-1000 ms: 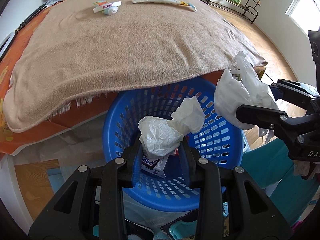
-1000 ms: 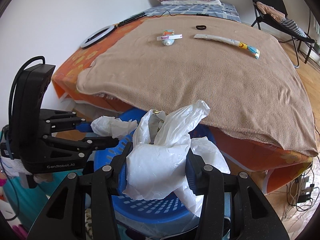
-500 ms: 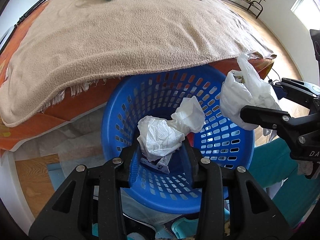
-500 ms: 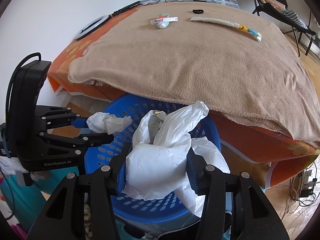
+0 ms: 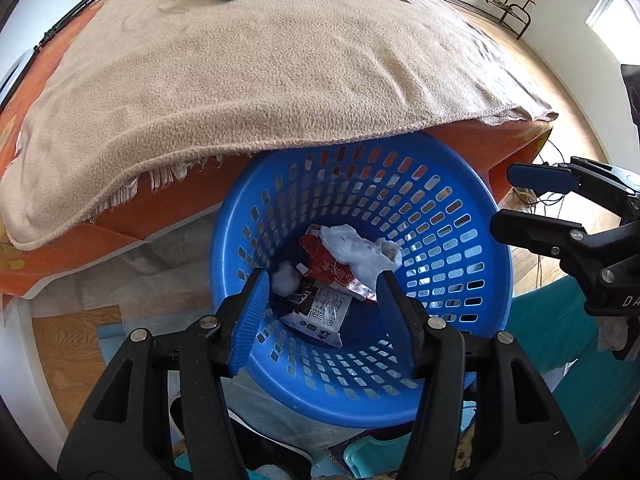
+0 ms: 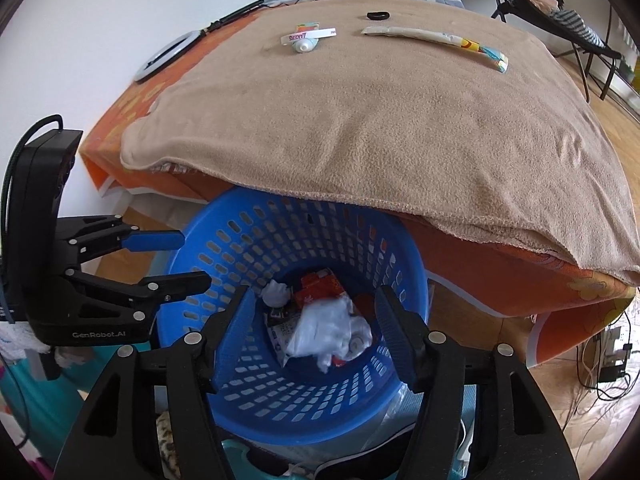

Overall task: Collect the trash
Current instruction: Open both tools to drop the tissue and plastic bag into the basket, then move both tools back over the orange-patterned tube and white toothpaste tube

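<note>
Trash sits at the bottom of the round blue plastic basket with holes (image 5: pixel 436 216): a crumpled white plastic bag (image 6: pixel 326 330), a small scrunched white tissue (image 5: pixel 286 278), a red snack wrapper (image 5: pixel 332 268) and a flat white printed packet (image 5: pixel 320 314). The basket stands on the floor, just in front of the bed edge, partly under the hanging tan fleece blanket (image 5: pixel 260 76).

The left gripper (image 5: pixel 320 312) hangs over the basket. Its jaws are opening and nothing is between them. The right gripper (image 6: pixel 314 334) hangs over the basket too. Its jaws are also opening, and they hold nothing. The white bag lies loose down below them.

More trash waits on the blanket, far behind the basket. I see a long thin paper wrapper with a bright end (image 6: pixel 436 42) and a small white tube with a paper strip across it (image 6: pixel 306 40). A little black ring (image 6: pixel 378 15) lies behind them; I cannot tell if it is trash.

I think all of these are very light. The long wrapper looks thin and floppy, so it may bend and slide. A pinch near its middle seems best. The tube looks rounder and a bit harder, and it might roll. A squeeze across its fat body should work. The blanket is soft, so the fingers may catch the cloth too.
</note>
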`<state>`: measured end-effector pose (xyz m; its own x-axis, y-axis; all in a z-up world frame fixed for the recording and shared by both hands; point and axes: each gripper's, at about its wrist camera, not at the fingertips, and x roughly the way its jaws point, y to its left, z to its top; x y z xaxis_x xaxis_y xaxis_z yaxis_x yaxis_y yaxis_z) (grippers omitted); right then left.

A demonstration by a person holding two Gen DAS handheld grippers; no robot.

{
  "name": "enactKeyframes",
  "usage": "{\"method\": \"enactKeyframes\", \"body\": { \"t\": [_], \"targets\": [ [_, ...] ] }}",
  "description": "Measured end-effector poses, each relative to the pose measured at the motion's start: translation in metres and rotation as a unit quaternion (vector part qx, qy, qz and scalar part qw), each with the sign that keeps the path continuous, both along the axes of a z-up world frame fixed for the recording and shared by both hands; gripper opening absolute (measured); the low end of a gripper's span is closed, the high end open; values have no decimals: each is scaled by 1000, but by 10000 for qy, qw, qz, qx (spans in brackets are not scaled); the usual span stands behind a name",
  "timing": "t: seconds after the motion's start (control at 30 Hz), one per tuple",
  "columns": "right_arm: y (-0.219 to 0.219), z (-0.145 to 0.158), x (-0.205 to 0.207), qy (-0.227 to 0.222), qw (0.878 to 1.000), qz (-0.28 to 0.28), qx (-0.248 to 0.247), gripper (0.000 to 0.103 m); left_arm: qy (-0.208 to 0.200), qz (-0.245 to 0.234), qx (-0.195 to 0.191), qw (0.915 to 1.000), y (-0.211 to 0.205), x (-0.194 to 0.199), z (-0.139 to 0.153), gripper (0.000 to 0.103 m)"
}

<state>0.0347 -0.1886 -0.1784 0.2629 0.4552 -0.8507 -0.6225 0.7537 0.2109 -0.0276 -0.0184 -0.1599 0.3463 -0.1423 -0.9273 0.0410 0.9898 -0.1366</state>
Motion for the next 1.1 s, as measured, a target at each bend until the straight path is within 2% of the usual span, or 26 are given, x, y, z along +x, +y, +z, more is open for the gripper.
{"method": "enactKeyframes", "body": {
  "t": [0.33, 0.47, 1.1],
  "targets": [
    [-1, 1, 2, -43, 9999, -96, -72, 65, -4, 43, -19, 10000, 3, 2, 2, 58],
    [-1, 2, 4, -60, 9998, -158, -83, 66, -45, 92, -19, 9999, 4, 3, 5, 65],
    [0, 38, 21, -463, 9984, -328, 56, 66, -389, 198, -193, 9989, 10, 28, 41, 65]
  ]
}}
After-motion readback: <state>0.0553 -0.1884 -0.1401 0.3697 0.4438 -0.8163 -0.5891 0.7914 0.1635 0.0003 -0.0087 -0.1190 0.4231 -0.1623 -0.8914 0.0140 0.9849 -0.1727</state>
